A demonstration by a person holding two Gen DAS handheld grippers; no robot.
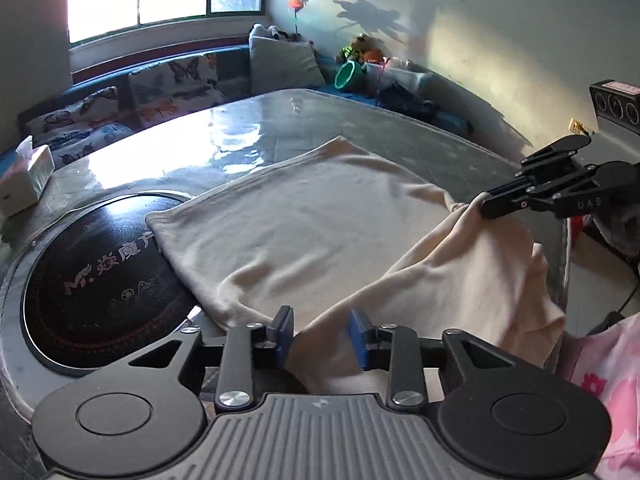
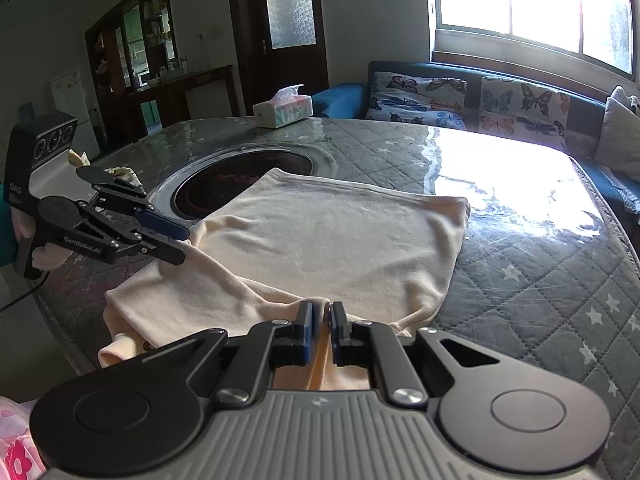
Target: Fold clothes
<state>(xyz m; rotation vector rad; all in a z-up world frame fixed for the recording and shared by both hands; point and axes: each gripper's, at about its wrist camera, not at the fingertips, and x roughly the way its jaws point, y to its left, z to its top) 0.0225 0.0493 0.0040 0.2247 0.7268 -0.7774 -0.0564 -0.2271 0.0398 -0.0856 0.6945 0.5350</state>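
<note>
Right gripper (image 2: 320, 320) is pinching cream shirt (image 1: 304, 216) edge; left gripper (image 1: 320, 332), jaws parted around fabric, is lying on quilted table (image 2: 540, 280).

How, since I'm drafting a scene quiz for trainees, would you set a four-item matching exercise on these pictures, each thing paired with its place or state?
Things:
1. cream garment
2. tissue box
3. round black hob
4. right gripper

Places or states:
a. shut on a fold of cloth
b. partly covered by the garment
c. spread across the table
d. standing near the table's far edge, a tissue sticking up

Pairs: 1-c, 2-d, 3-b, 4-a
</note>
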